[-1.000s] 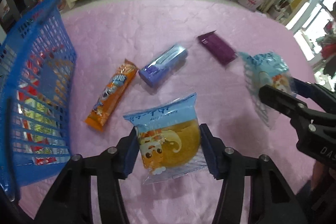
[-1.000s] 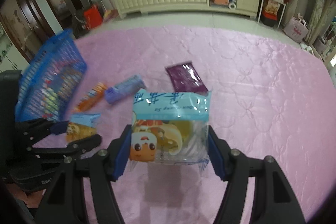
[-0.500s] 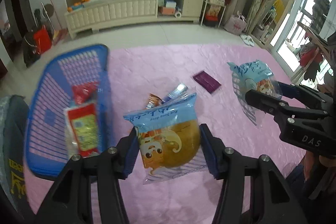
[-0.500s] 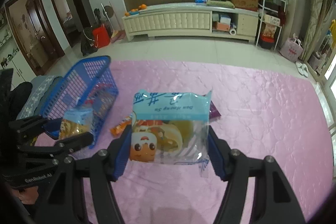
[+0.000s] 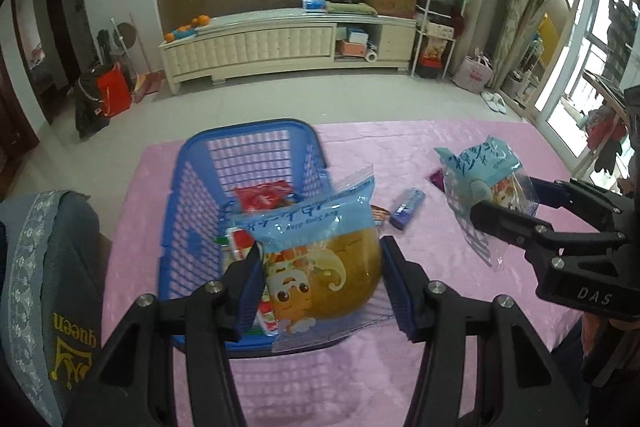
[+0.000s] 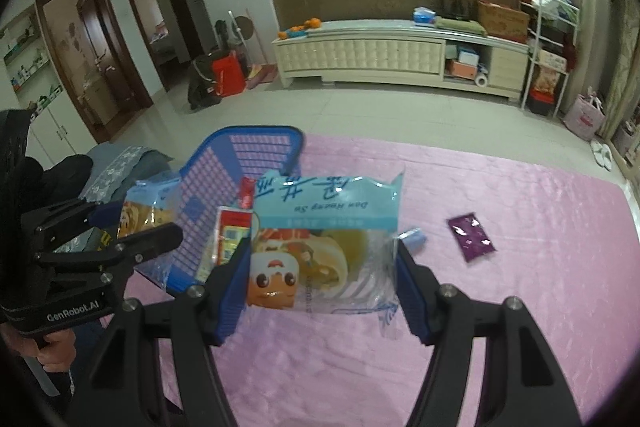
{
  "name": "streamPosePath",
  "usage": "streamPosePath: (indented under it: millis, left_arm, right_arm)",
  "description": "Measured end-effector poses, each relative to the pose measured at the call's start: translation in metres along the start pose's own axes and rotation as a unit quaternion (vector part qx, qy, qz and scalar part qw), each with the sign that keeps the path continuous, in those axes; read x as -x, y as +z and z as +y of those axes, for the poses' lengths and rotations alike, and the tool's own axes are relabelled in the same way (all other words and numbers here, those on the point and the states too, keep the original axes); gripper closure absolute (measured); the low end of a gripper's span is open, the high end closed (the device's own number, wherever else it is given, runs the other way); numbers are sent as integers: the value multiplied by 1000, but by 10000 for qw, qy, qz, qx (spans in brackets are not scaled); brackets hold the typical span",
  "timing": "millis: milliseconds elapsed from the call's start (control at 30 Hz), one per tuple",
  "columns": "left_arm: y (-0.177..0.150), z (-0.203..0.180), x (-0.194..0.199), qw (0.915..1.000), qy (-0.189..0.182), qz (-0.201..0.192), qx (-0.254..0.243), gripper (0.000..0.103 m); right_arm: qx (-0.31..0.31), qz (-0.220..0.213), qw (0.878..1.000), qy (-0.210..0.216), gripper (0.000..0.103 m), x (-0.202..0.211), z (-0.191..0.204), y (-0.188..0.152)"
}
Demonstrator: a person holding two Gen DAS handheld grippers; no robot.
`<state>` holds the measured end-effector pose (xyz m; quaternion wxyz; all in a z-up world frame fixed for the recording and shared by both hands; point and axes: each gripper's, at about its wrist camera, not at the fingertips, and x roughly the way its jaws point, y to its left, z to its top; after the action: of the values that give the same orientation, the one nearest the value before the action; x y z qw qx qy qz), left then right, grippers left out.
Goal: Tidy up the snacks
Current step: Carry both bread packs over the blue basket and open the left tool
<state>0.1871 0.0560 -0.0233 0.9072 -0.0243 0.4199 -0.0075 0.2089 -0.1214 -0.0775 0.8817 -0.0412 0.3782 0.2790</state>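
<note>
Two cake packets are off the cloth at once, one in each of my tools. My left gripper (image 5: 320, 285) is clamped on a golden bun packet (image 5: 320, 259) with a cartoon face, pads pressing its two sides, and the packet hangs just ahead of the fingers, over the near end of the blue basket (image 5: 200, 227). My right gripper (image 6: 322, 279) grips a sliced-roll packet (image 6: 324, 247) in pale blue wrap the same way; from its own camera the basket sits ahead and to the left, so this load is beside the basket and not above it. Red and green snack packs (image 5: 262, 197) already lie inside the basket. Ahead of the left tool and to its right, a small blue bar (image 5: 407, 213) rests on the pink quilted cloth (image 5: 400, 147), with the tip of an orange wrapper showing beside it, and a purple sachet (image 6: 471, 237) lies ahead and to the right of the right tool. I judge this to be the carry step, both loads on the way to the basket. Next I would ease the left packet down over the basket's open middle and let go, then bring the right one across to the left before opening, keeping the two tools from knocking together. Three items would then be left to fetch.
</note>
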Motion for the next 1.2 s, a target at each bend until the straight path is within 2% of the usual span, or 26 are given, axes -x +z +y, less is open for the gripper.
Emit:
streamPosePath:
  millis: [333, 600, 833, 900, 967, 1200]
  left_arm:
    - [-8, 39, -20, 9993, -38, 255, 271, 51]
    - [-14, 44, -48, 9978, -174, 518, 372, 51]
    - [-14, 49, -65, 9959, -317, 655, 530, 50]
    - [-15, 46, -64, 9963, -318, 647, 468, 47]
    - [-16, 43, -64, 9966, -337, 631, 409, 37]
    - [-15, 40, -48, 9977, -181, 536, 385, 34]
  right_arm:
    - [221, 235, 9994, 105, 33, -32, 31, 2]
    - [272, 482, 9985, 45, 33, -55, 31, 0]
    - [239, 534, 9983, 41, 33, -57, 30, 0]
    - [257, 542, 9982, 16, 33, -57, 29, -1]
    - [258, 538, 9982, 3, 33, -56, 27, -2]
    - [111, 449, 9989, 60, 33, -42, 18, -2]
